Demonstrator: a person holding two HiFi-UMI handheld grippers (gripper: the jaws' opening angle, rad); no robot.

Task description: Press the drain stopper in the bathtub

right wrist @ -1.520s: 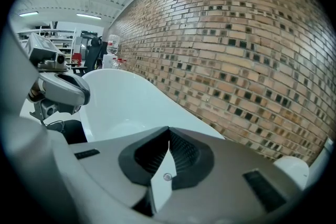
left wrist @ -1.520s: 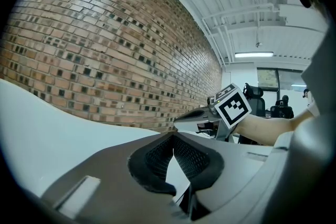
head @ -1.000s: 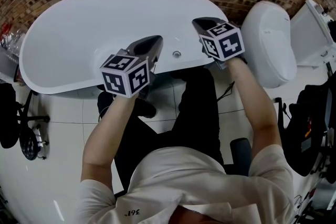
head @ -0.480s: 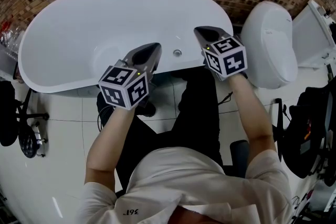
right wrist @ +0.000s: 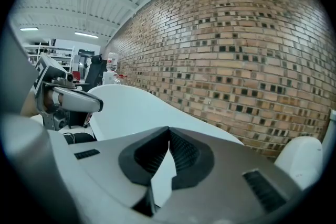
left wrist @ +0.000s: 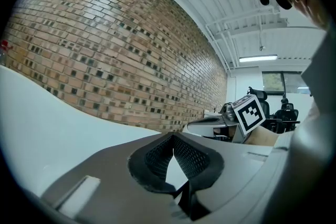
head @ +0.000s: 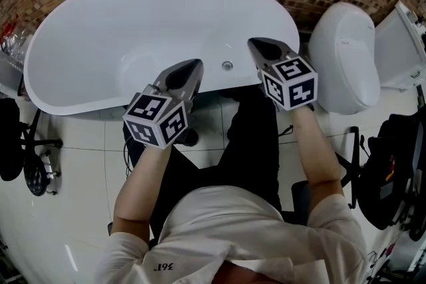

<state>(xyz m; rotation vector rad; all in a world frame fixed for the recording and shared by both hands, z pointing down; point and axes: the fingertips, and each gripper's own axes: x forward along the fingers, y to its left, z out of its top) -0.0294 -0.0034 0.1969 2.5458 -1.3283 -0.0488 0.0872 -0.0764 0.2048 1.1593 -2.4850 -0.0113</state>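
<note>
Though near right gripper (head: 255,44), stopper (head: 227,65) apart.

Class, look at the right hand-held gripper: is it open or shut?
Shut. In the right gripper view, the right hand-held gripper shows its jaw tips touching, with nothing between them.

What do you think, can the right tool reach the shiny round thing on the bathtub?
Probably yes. The right tool is shut, holds nothing, and hovers right beside the shiny round thing on the bathtub's near side, with nothing between them.
</note>
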